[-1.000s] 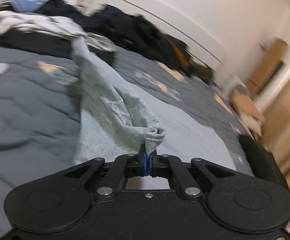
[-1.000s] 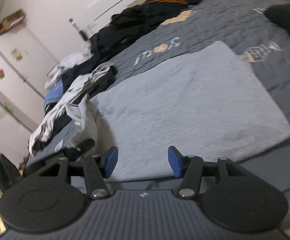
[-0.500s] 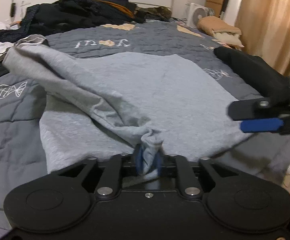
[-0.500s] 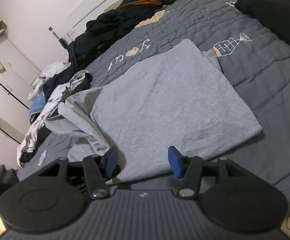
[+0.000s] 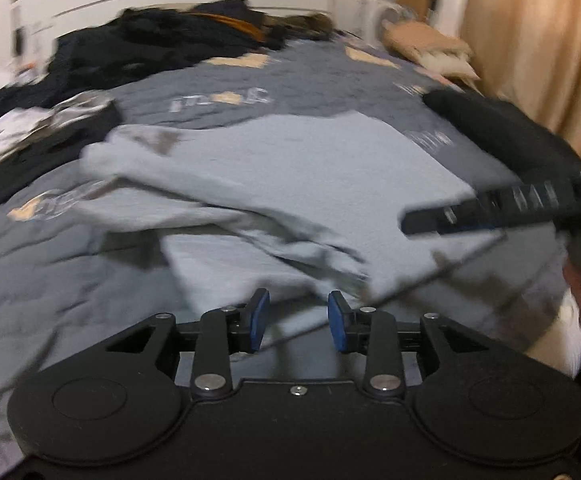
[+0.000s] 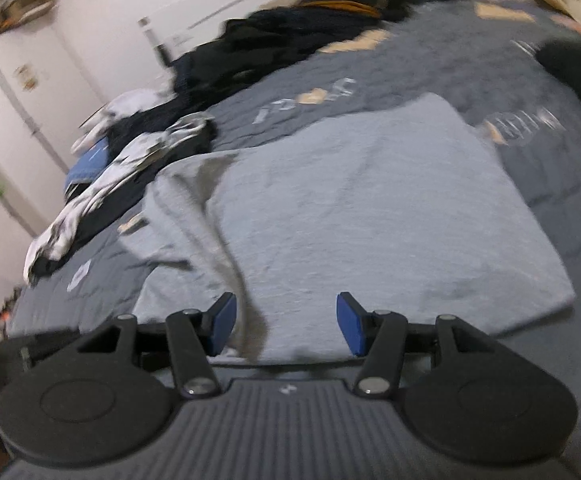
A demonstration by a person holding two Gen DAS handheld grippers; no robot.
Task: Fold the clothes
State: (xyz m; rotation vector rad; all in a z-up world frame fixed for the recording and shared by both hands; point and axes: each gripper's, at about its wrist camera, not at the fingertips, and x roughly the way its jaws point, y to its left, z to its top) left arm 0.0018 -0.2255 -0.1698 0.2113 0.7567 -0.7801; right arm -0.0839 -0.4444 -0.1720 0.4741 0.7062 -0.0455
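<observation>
Shirt (image 5: 330,168) lying flat on quilt (image 5: 50,280), sleeve (image 5: 218,216) draped across it. We're watching left gripper (image 5: 298,316): jaws just been opening, nothing between them. Right gripper (image 6: 286,320) hovering over near hem, jaws apart, gripping nothing. Dark clothes (image 5: 170,40) heaped by headboard.

Your grey shirt (image 5: 330,168) lies spread flat on the bed's dark quilt (image 5: 50,280), its body a rough rectangle with mostly smooth fabric. One sleeve (image 5: 194,200) is folded in across the body from the left, lying loose and rumpled in a diagonal band toward the near edge. In the right wrist view the same shirt (image 6: 370,200) shows its right and far edges straight, its near left side creased.
</observation>
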